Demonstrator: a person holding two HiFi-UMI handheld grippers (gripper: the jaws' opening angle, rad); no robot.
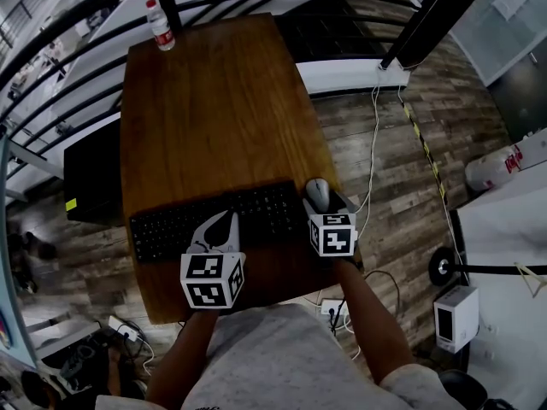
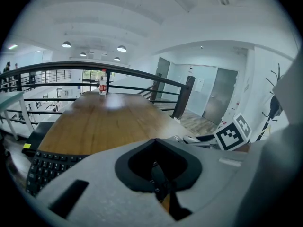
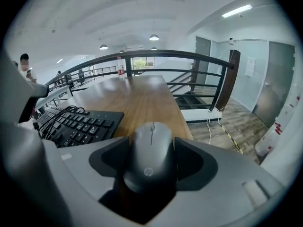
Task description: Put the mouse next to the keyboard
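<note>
Starting w/ the head view: wooden table [image 1: 214, 118], keyboard [image 1: 214, 220] lying across its near end, mouse [image 1: 318, 194] just beside the keyboard's right end and close to the table's right edge. Right gripper [image 1: 320, 205] is at the mouse. Left gripper [image 1: 224, 225] hangs over the keyboard's near edge, approx. centre. Water bottle [image 1: 160, 26] stands at the far corner, well apart (no part in the task).

Left gripper view: jaws together, nothing btwn them. A corner of the keyboard shows at lower left. Judged idle, parked so the other side has room to work.

Right gripper view: jaws closed on the mouse, one pad against each flank, buttons pointing away from the camera. Keyboard sits immediately to the left. The side grip suits the shape, since the flanks give two opposed faces to clamp.

Assessment: mouse is at the req'd position. Whether it rests on the wood or sits a touch above cannot be told. Step left, in my judgement: confirm contact, then release. Risk: table edge is near on the right, so a nudge on opening could send the mouse off.
</note>
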